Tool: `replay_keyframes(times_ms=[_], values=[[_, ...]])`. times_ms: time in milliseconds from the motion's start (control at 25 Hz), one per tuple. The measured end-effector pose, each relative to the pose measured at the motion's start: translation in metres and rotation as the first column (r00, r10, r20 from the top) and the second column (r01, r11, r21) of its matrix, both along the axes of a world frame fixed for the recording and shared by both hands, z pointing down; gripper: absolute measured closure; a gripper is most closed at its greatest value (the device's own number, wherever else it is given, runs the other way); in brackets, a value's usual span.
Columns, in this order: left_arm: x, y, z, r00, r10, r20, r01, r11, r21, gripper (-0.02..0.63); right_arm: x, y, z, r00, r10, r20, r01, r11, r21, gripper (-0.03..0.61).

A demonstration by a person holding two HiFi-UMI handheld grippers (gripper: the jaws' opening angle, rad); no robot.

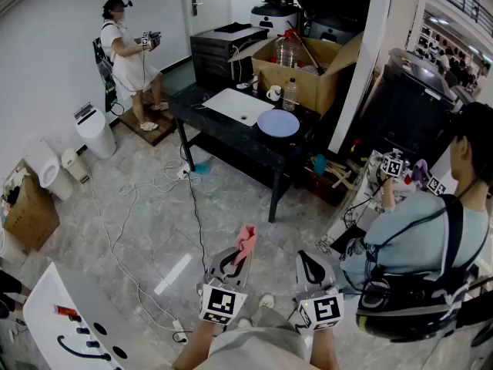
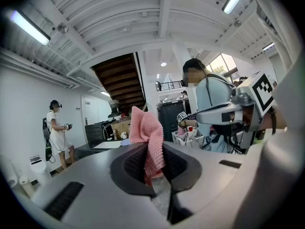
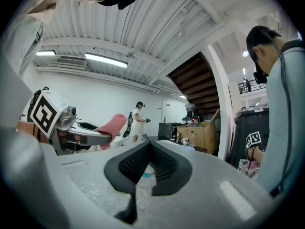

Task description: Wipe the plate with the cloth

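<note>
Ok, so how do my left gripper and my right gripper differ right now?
The left gripper is shut on the pink cloth, while the right gripper is shut on nothing. The left gripper's jaws have cloth sticking up past their tips; the right gripper's jaws meet bare, tip to tip. Shared: both are closed, and both are well short of the plate on the dark table.

The cloth point(image 2: 147, 137) is coarse knitted fabric; the plate point(image 1: 278, 122) looks smooth, the box point(image 1: 308, 72) matt cardboard.
</note>
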State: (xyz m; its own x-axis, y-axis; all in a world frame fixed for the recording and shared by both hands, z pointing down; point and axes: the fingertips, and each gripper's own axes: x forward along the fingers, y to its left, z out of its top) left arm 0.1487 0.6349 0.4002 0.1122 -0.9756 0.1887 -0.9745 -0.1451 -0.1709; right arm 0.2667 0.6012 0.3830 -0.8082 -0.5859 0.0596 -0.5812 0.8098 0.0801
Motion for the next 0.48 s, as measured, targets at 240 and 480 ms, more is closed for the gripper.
replay_keyframes(times_ms=[240,480], values=[[-0.008,-0.005,-0.001,1.0,0.003,-0.009,-0.003,1.0,0.013,0.58,-0.016,-0.011,0.004,1.0,0.025,-0.011,-0.026,1.0,-0.006,0.572],[-0.022,-0.034,0.005,1.0,-0.005,-0.019,0.005,1.0,0.012,0.58,-0.04,-0.039,0.013,1.0,-0.003,-0.03,0.003,1.0,-0.012,0.572]])
